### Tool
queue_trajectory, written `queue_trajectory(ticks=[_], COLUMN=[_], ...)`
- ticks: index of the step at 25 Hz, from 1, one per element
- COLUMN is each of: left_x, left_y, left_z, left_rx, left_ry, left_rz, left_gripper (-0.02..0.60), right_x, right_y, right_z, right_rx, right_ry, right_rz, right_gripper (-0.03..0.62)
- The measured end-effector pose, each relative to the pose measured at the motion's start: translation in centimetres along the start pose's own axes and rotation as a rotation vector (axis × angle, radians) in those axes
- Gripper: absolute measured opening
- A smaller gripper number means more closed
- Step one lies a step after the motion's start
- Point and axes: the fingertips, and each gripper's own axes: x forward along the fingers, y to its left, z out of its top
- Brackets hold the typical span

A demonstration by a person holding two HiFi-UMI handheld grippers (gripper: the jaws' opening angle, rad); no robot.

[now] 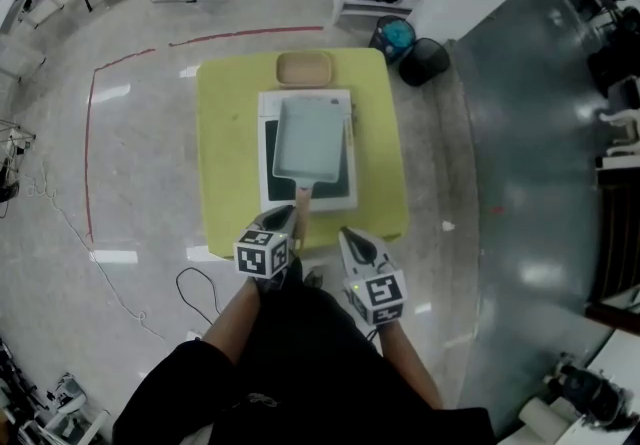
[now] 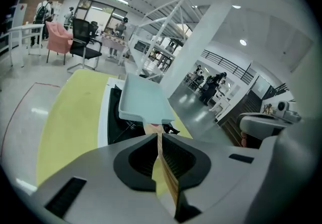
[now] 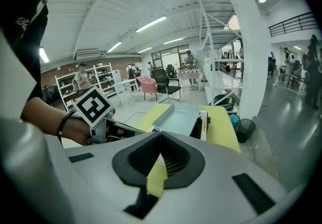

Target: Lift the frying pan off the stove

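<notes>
Both closed | left tongs (image 2: 159,136) clamp handle (image 1: 302,197) of frying pan (image 1: 312,138) | right tongs (image 3: 160,135) empty | pan over stove (image 1: 268,161)

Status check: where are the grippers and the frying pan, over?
Left gripper shut, empty, just short of wooden handle. Right gripper shut, empty, further back. Frying pan sits on stove. Nothing blocking handle.

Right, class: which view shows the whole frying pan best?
The head view: from above, the frying pan shows whole on the stove, handle included. The left gripper view foreshortens it, handle end nearest; the right gripper view hides its near end.
</notes>
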Motion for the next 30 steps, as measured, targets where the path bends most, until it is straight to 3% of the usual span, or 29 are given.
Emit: queue_trajectory(ticks=[2, 5, 7, 14, 30], left_x=[0.4, 1.4, 2.1, 4.1, 7.4], left_y=[0.2, 0.4, 0.6, 0.6, 0.1], left_z=[-0.1, -0.8, -1.2, -1.2, -1.0], left_rx=[-0.046, -0.163, -0.216, -0.381, -0.503], left_ry=[0.007, 0.042, 0.058, 0.055, 0.117], left_rz=[-0.017, -0.056, -0.075, -0.158, -0.274], left_gripper=[0.054, 0.189, 0.230, 0.256, 0.256], right_x=[0.3, 0.6, 0.8, 1.0, 1.6], right_y=[0.0, 0.0, -0.2, -1.3, -3.2], right_z=[-0.1, -0.2, -0.3, -0.4, -0.4], right_rx=[0.005, 0.016, 0.021, 0.046, 0.103], right_ry=[0.003, 0.012, 0.014, 0.017, 0.039], right_rz=[0.001, 0.007, 0.005, -0.021, -0.099], right_gripper=[0.015, 0.015, 0.015, 0.015, 0.015])
